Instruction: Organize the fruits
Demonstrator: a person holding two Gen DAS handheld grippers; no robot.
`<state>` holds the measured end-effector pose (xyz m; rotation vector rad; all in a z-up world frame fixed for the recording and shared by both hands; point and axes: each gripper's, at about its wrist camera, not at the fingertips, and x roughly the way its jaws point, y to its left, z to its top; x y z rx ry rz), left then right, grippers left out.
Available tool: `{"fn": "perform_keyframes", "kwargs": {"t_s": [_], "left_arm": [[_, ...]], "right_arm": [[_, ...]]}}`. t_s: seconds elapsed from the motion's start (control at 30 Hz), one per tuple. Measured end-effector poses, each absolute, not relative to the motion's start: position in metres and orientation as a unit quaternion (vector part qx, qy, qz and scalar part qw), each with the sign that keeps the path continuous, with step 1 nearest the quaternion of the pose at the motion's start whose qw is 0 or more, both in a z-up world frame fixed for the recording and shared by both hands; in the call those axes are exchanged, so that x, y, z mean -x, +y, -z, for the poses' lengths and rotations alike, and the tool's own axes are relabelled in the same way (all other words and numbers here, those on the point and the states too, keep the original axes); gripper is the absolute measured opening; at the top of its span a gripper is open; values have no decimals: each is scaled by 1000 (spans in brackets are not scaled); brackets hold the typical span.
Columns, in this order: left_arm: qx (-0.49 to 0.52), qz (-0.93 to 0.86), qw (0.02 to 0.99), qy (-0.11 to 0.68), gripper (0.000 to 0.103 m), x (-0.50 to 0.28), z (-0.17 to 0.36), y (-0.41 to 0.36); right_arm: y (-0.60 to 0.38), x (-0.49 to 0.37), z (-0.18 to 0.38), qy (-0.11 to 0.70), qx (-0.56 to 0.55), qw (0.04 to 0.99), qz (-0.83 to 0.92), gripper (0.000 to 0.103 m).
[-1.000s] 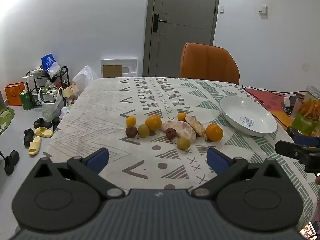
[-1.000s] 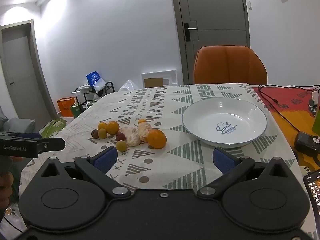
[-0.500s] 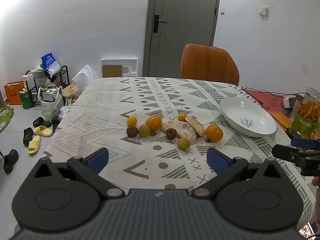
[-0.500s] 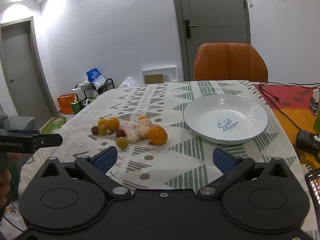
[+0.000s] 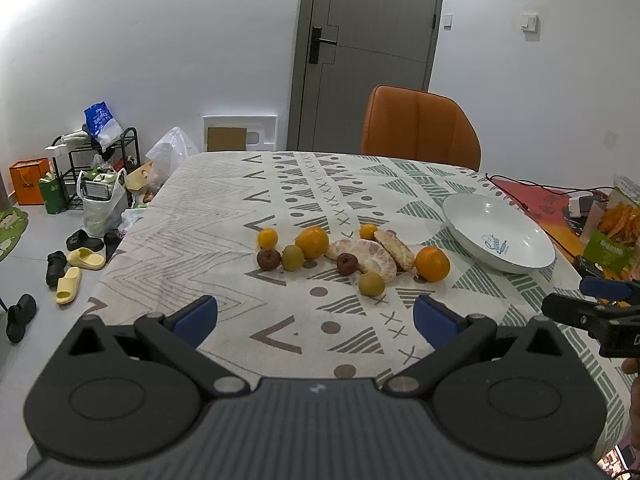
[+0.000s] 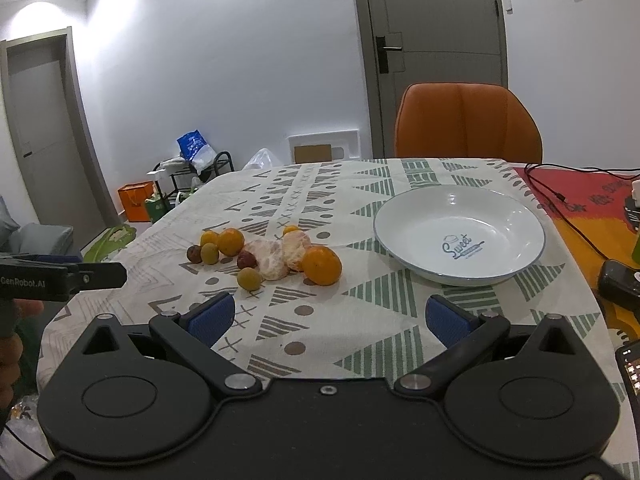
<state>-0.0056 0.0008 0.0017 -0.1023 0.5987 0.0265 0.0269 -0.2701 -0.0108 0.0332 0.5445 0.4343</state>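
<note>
Several fruits lie in a cluster on the patterned tablecloth: a big orange (image 5: 432, 264) (image 6: 322, 265), a peeled citrus in two halves (image 5: 366, 252) (image 6: 272, 258), small oranges (image 5: 312, 242), green-yellow fruits (image 5: 371, 283) (image 6: 249, 279) and dark red ones (image 5: 347, 263) (image 6: 246, 260). An empty white bowl (image 5: 460, 220) (image 6: 516, 216) stands to their right. My left gripper (image 5: 315, 318) hovers open over the near table edge, short of the fruits. The right gripper (image 6: 327, 318) is open too, nothing between its blue pads, in front of the gap between the big orange and the bowl.
An orange chair (image 5: 420, 126) stands at the table's far side. Cables, a snack bag (image 5: 612, 232) and a black device (image 6: 620, 286) crowd the right end on a red-orange cloth (image 6: 580, 196). Shoes and bags lie on the floor at left (image 5: 80, 256).
Both grippers have drifted slightly; the fruits and bowl sit a little nearer and lower in the right wrist view. Nothing was grasped or moved.
</note>
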Motion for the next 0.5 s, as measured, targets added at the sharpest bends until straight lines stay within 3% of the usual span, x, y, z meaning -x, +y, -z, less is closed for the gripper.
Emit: {"fn": "perform_keyframes", "kwargs": {"t_s": [0.5], "left_arm": [[50,-14,955,291,103,6,-1,4]], "right_arm": [[-269,-29,12,263,-17,940,-215,103]]}}
